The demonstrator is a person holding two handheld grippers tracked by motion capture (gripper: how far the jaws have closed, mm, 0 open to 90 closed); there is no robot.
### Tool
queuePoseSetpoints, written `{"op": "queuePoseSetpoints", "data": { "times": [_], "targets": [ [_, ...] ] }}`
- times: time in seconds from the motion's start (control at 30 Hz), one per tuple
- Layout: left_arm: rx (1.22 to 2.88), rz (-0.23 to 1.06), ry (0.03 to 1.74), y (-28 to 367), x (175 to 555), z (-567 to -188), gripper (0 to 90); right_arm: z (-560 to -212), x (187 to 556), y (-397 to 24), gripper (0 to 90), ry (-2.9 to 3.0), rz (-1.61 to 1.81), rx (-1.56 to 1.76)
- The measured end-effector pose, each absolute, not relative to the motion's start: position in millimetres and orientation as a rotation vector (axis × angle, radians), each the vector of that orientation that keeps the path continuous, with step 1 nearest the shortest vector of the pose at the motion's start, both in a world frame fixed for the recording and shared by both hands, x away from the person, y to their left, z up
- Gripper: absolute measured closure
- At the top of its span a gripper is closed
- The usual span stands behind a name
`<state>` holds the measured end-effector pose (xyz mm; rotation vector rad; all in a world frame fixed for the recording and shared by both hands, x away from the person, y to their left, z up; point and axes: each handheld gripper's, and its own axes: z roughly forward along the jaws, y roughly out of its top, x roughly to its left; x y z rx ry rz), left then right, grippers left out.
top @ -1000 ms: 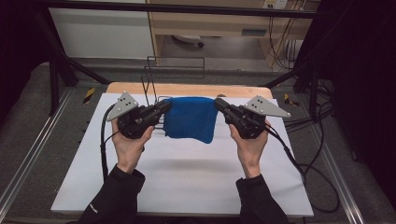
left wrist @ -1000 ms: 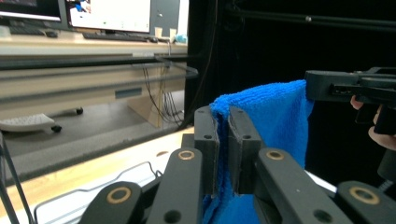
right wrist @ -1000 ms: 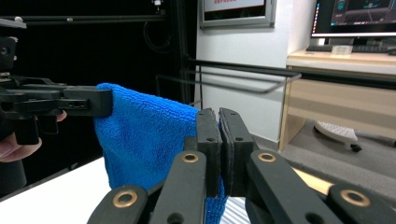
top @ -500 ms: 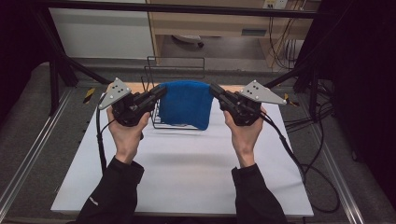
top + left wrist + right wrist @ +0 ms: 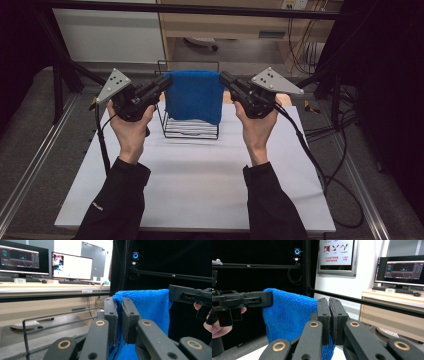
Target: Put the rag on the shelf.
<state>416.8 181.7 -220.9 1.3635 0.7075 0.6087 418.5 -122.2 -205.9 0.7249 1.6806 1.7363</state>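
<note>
Both grippers are ours: left gripper and right gripper each pinch a top corner of one blue towel. We hold it stretched between them, hanging above one black wire rack on one white table.

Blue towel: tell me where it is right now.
In the high view the blue towel hangs stretched between the left gripper and right gripper, over the black wire rack at the table's far middle.
</note>
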Motion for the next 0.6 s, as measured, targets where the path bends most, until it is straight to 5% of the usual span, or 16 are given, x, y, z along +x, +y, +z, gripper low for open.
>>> {"op": "queuePoseSetpoints", "data": {
  "times": [0.6],
  "targets": [
    [1.348, 0.686, 0.695, 185.7, 432.5, -179.4, 84.2, -163.0, 436.0, -112.9, 88.0, 1.646, 1.741, 0.697]
  ]
}}
